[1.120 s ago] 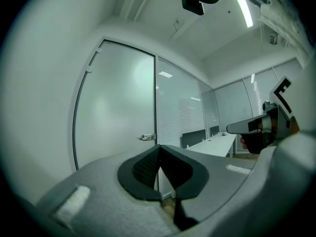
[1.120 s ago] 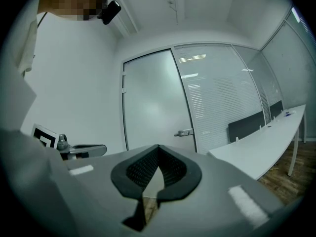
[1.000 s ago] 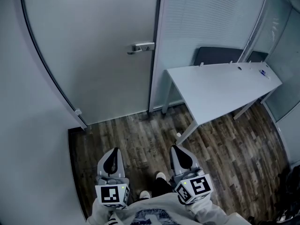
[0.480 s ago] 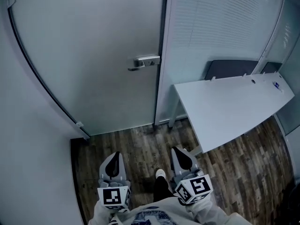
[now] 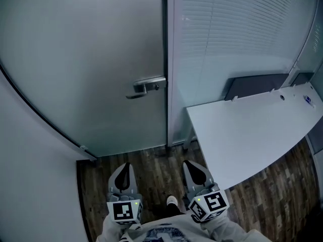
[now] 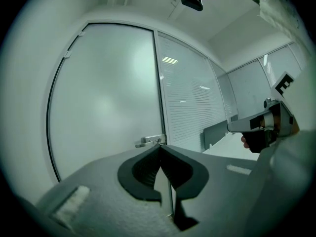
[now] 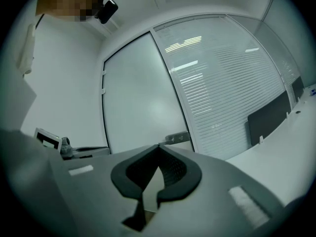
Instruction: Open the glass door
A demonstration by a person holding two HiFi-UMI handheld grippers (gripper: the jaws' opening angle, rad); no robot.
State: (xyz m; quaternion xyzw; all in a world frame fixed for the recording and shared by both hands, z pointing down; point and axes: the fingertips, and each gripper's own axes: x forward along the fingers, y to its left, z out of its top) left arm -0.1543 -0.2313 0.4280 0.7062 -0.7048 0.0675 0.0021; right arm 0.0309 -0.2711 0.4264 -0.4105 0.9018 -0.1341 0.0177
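Head view: handle horiz., tip left, door prob. closed; L gripper, R gripper jaws together.

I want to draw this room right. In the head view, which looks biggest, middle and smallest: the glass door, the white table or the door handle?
Largest: glass door, filling most of the left half.
Middle: white table, clearly smaller in the picture.
Smallest: door handle, tiny beside both.

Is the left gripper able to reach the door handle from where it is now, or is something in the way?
Probably yes. Nothing stands between the left gripper and the handle; the table lies off to the right. It is short of the door, jaws shut.
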